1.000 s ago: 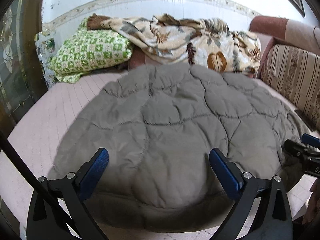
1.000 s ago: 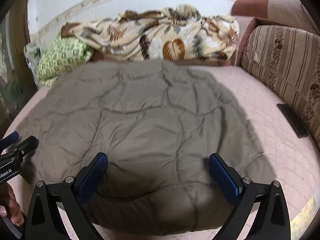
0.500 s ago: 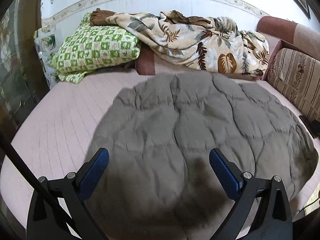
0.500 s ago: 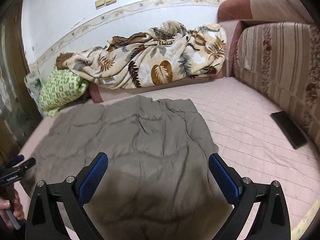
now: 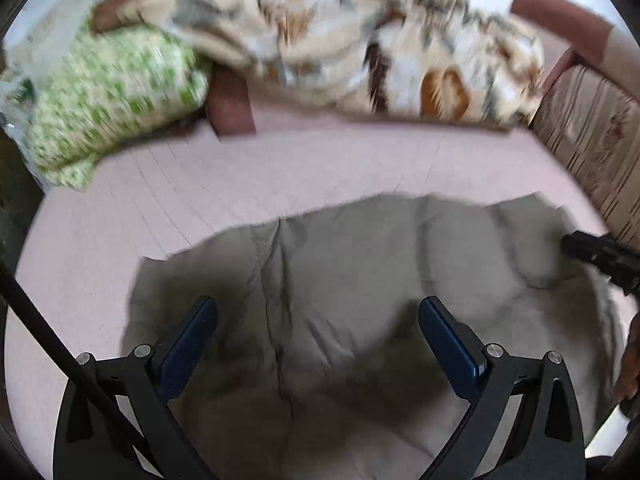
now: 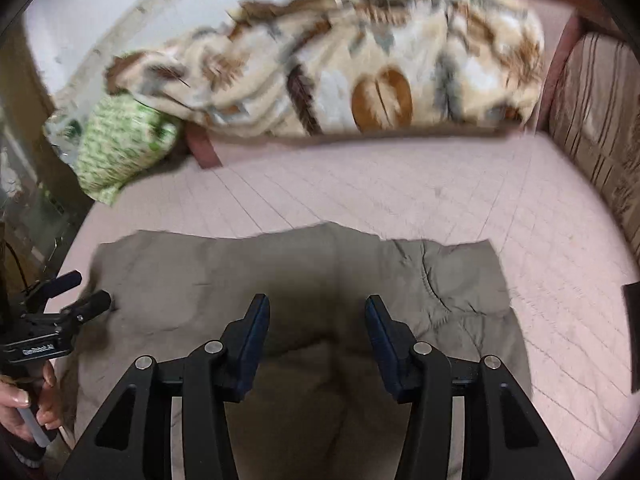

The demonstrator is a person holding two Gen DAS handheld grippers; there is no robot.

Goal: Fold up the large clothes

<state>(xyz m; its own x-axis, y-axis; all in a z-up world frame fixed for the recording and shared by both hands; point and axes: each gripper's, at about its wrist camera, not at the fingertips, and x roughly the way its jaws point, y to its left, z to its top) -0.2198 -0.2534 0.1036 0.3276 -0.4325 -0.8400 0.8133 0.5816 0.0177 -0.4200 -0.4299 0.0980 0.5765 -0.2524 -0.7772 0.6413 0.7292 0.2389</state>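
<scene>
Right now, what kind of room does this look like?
Probably a home living or sleeping room: a wide pink mattress with a green pillow, a crumpled leaf-print blanket and striped sofa cushions alongside.

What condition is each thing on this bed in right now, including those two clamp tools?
Grey quilted garment: spread flat, unfolded.
Leaf-print blanket: crumpled in a heap.
Green pillow: lying against the blanket.
Left gripper: open, empty.
Right gripper: jaws just closing, gripping nothing.
</scene>
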